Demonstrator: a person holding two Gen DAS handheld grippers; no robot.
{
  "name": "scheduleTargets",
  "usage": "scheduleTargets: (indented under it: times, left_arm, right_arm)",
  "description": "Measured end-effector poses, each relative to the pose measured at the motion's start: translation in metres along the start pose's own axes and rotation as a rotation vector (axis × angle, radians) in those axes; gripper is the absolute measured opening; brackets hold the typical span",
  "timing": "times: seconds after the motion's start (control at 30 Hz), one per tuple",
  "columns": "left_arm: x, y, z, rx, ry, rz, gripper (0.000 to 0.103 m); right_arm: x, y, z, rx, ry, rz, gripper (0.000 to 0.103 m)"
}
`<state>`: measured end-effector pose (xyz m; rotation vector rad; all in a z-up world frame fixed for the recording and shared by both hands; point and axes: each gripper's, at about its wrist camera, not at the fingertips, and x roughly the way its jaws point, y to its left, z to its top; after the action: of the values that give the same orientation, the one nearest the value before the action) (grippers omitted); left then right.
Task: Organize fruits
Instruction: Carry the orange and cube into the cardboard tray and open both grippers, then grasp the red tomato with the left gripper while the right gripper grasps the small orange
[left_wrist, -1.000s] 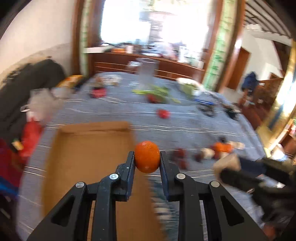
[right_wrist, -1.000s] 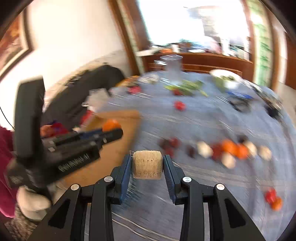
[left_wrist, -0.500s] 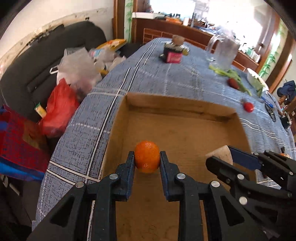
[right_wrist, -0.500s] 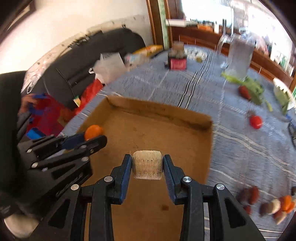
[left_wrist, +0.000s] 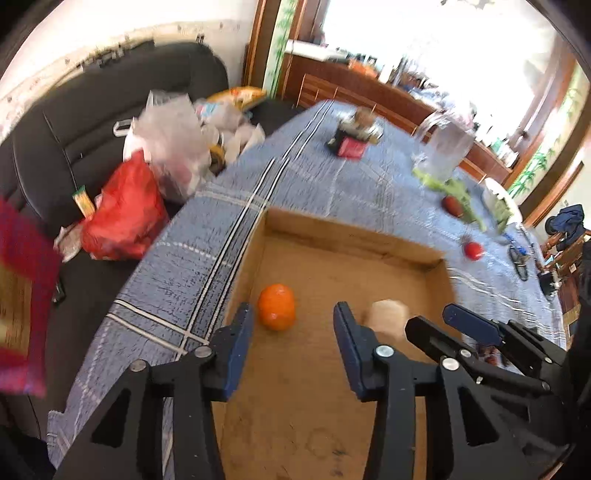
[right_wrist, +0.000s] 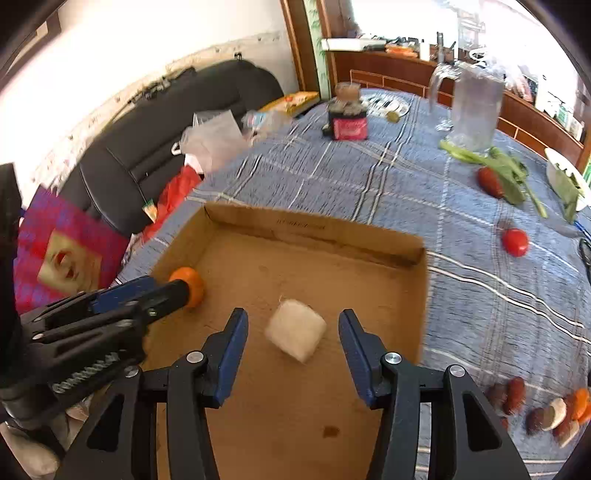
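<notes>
Two claws point down into the cardboard box (right_wrist: 406, 254) on the blue-clothed bench (right_wrist: 461, 266). Left claw (left_wrist: 293, 319) is opening, its jaws clear of the orange fruit (left_wrist: 276, 306) lying between them near the box's left wall. Right claw (right_wrist: 290, 332) is opening too, with the pale fibrous piece (right_wrist: 295, 329) loose between its jaws, tilted. Other fruits (right_wrist: 543, 410) lie on the cloth, well right of the box.
</notes>
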<state>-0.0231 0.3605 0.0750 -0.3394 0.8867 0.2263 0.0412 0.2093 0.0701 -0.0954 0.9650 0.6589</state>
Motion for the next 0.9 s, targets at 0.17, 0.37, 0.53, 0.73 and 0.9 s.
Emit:
scheduleTargets:
  times: [0.17, 0.37, 0.53, 0.73, 0.9]
  left_arm:
    - [-0.042, -0.041, -0.016, 0.076, -0.079, -0.045, 0.060]
    - [-0.062, -0.107, -0.043, 0.187, -0.069, -0.152, 0.062]
    - [-0.063, -0.164, -0.068, 0.291, -0.040, -0.213, 0.062]
    - [-0.049, -0.205, -0.085, 0.335, 0.007, -0.254, 0.062]
    - [-0.029, -0.231, -0.093, 0.361, 0.057, -0.269, 0.062]
  right_arm:
    - [-0.050, -0.020, -0.021, 0.036, -0.070, 0.007, 0.055]
    - [-0.108, -0.063, -0.067, 0.087, -0.127, -0.036, 0.055]
    - [-0.165, -0.131, -0.115, 0.173, -0.163, -0.135, 0.055]
    - [-0.229, -0.221, -0.170, 0.320, -0.194, -0.307, 0.055]
    - [-0.259, -0.285, -0.210, 0.460, -0.197, -0.396, 0.055]
